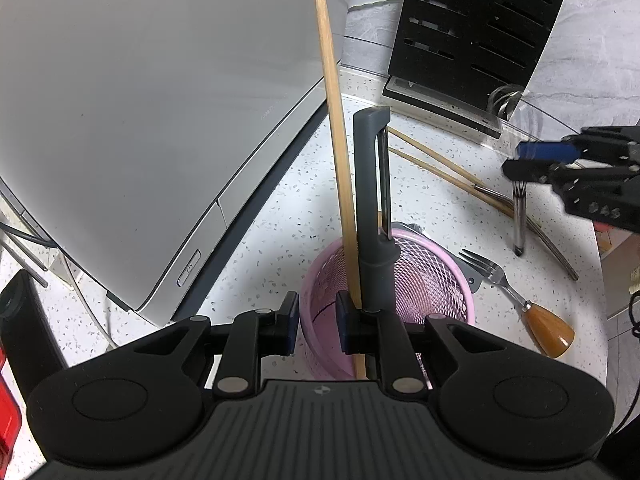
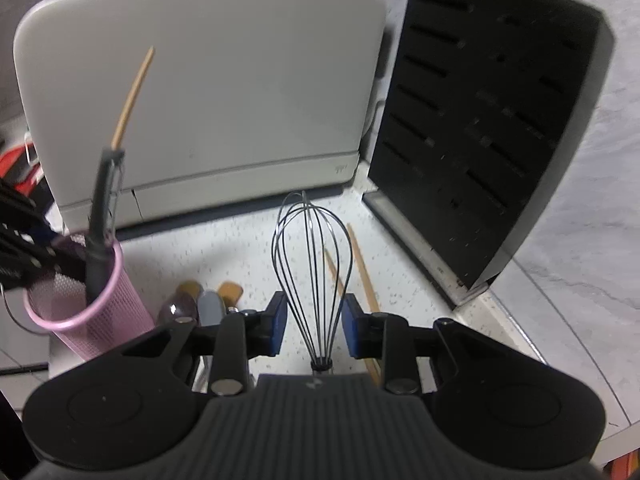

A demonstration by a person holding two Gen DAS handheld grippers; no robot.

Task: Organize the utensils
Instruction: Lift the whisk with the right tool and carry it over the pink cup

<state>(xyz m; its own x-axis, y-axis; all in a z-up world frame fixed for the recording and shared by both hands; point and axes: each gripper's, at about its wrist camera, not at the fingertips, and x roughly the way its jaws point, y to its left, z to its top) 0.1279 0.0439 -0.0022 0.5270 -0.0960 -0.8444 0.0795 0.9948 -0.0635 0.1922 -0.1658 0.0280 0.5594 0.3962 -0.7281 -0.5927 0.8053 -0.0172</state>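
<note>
Left jaws: the left gripper (image 1: 317, 322) pinches the near rim of the pink mesh cup (image 1: 436, 280), its pads narrowly spaced with the rim between them.
Right jaws: the right gripper (image 2: 315, 324) holds the wire whisk (image 2: 312, 256); the pads sit on either side of the wire bundle just above its handle, but whether they press it cannot be told from the right wrist view. In the left wrist view the whisk's metal handle hangs below that gripper, over the worktop (image 1: 280, 216).
Pink mesh cup: upright on the speckled worktop, near the grey appliance (image 1: 140, 100).
In the cup: a grey peeler (image 1: 372, 208) and a long wooden stick (image 1: 334, 120), both upright.
Beside the cup: a fork with a wooden handle (image 1: 516, 300) lies on the worktop; spoons (image 2: 200, 304) lie close by.
Further back: wooden chopsticks (image 1: 440, 168) lie before the black knife block (image 1: 476, 28).
</note>
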